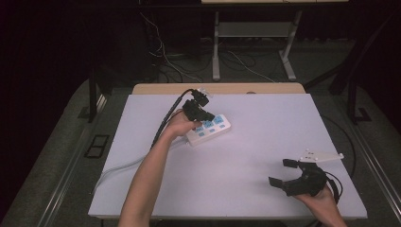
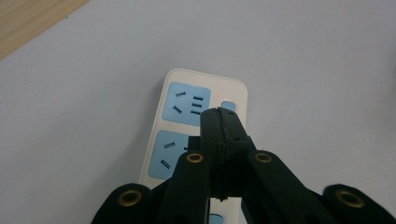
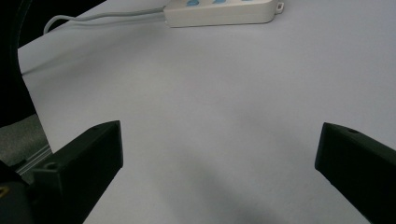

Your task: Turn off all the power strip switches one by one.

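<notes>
Closed left tongs [image 2: 219, 114] seemingly touching power strip [image 2: 163, 140]

Lab-type recording station, dark room, staged tabletop.

Single work table [image 1: 265, 198] covered by a plain white board, wooden edge showing at the far side; surroundings blacked out, lighting aimed at the table. Grey carpeted floor [image 1: 56, 156] with loose cables [image 1: 165, 56] running behind, metal legs of a second desk or stand [image 1: 216, 47] beyond, a floor socket plate [image 1: 97, 145] at left. No domestic furniture or shop fittings. Person works with handheld instrumented grippers: left gripper [image 1: 202, 114] and right gripper [image 1: 283, 174] both trail cables, the right bearing a grey tracking plate. A white power strip [image 1: 210, 128] lies on the board.
</notes>
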`<state>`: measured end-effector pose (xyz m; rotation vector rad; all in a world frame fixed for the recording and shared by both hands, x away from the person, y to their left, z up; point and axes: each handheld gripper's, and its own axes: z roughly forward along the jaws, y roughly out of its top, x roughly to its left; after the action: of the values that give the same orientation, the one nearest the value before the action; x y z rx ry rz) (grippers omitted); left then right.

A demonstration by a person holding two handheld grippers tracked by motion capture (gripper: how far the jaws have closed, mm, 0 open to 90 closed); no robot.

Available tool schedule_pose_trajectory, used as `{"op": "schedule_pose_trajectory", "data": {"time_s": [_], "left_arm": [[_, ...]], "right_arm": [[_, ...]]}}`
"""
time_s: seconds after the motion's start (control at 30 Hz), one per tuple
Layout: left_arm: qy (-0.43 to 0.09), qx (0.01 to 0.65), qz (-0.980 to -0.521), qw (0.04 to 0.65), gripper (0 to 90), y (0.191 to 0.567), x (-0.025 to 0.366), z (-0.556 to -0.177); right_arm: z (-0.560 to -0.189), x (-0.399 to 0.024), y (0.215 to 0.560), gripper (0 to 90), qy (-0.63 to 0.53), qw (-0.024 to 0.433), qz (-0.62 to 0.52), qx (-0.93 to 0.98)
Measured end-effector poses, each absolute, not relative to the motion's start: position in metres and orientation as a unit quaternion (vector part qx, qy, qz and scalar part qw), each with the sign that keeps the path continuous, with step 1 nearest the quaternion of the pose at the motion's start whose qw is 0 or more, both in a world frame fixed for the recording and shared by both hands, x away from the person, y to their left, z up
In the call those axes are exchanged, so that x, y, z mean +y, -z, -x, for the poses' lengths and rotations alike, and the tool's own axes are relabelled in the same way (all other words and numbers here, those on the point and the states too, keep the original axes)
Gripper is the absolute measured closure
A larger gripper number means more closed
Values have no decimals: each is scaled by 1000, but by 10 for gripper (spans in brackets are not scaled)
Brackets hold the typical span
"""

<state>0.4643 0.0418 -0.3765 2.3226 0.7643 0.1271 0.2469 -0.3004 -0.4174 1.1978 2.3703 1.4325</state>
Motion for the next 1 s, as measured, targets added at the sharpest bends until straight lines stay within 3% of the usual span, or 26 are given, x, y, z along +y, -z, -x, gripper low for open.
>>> {"op": "schedule_pose_trajectory", "data": {"time_s": [1.0], "left_arm": [[-38,282,-911,298,894,401,30,-463]], "right_arm": [[-247,-300,418,6,-470,62,-394,787]]}}
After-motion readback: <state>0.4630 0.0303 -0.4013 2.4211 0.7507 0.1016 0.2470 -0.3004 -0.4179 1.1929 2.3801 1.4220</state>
